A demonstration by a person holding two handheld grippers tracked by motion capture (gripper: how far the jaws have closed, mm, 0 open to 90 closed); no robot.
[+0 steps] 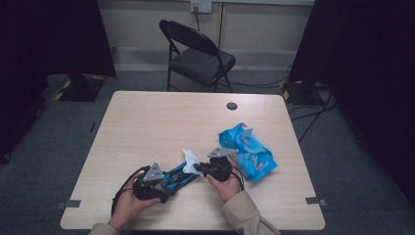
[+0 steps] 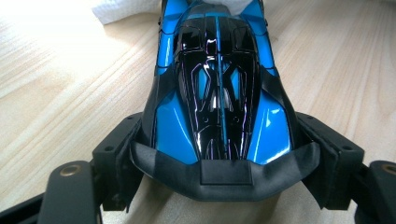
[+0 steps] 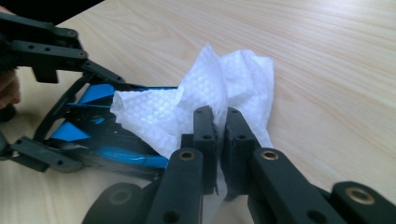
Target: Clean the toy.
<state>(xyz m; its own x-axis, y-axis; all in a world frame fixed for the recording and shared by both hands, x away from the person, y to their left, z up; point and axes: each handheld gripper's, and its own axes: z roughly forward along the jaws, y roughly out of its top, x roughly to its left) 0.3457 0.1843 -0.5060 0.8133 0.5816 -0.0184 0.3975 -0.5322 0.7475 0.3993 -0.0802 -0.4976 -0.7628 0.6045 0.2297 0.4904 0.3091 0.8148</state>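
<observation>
At lower centre of the high view, the left gripper [image 1: 169,185] clamps the glossy blue and black plastic toy car [image 2: 218,88]. The right gripper [image 3: 221,126] pinches a crumpled white wet wipe [image 3: 205,100] against the car's far end; wiping seems in hand, next calling for strokes along the body.

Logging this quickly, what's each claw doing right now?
Left claw: closed on the toy car.
Right claw: closed on the white wipe.

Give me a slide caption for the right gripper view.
Right gripper pinches a white wipe against the blue toy car held by the left gripper.
</observation>
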